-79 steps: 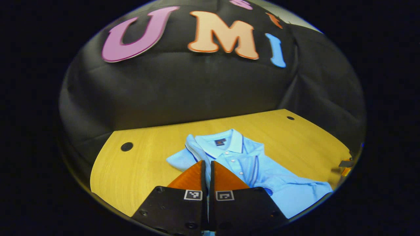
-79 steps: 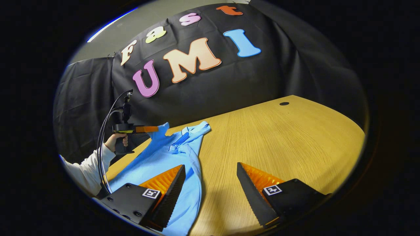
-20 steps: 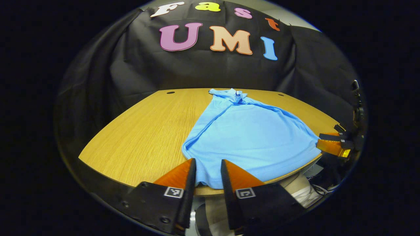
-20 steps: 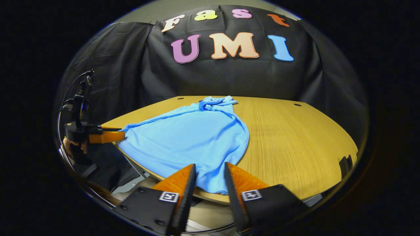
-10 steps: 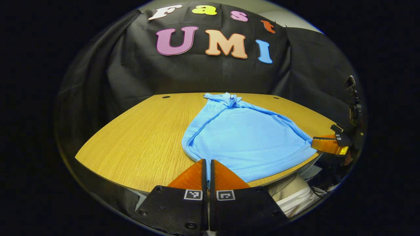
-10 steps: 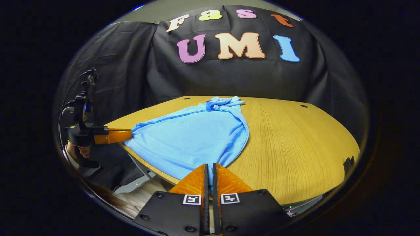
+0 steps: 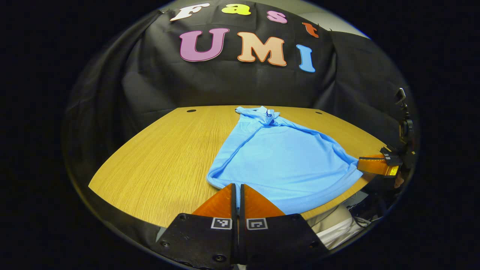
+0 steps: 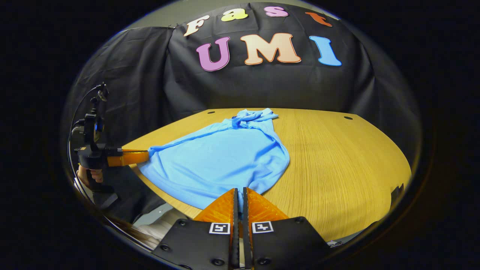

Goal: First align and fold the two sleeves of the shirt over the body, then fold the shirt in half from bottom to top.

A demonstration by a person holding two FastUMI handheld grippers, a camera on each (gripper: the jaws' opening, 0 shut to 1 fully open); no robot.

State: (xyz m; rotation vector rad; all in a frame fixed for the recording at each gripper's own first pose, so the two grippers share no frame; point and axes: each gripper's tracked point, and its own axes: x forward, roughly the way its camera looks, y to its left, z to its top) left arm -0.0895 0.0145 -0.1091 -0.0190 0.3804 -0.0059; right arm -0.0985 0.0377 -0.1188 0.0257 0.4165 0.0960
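Two hand-held grippers pinch the bottom hem of a light blue shirt [image 7: 285, 161] at the near edge of a wooden worktop [image 7: 165, 150]. In the left gripper view, the left hand-held gripper [image 7: 237, 187] has its fingers pressed together on the hem near the shirt's near left corner. In the right gripper view, the right hand-held gripper [image 8: 238, 192] is likewise closed on the hem at the other near corner.

Each view catches the other tool farther off: the left gripper view shows the right hand-held gripper [image 7: 362, 162] at the worktop's near right edge, its tips at the shirt's corner, while the right gripper view shows the left hand-held gripper [image 8: 144, 155] at the near left edge, gripped by a hand [image 8: 90, 174] with cables [image 8: 75, 120] rising above it.

The shirt [image 8: 225, 157] lies spread across the middle of the worktop [image 8: 337, 157], narrowing toward a bunched collar [image 7: 267, 112] near the far edge. Small dark holes [image 7: 191, 111] sit at the far corners of the worktop. Black cloth [image 7: 225, 82] closes the booth behind. Below the near edge in the left gripper view, pale fabric [image 7: 333, 221] shows.
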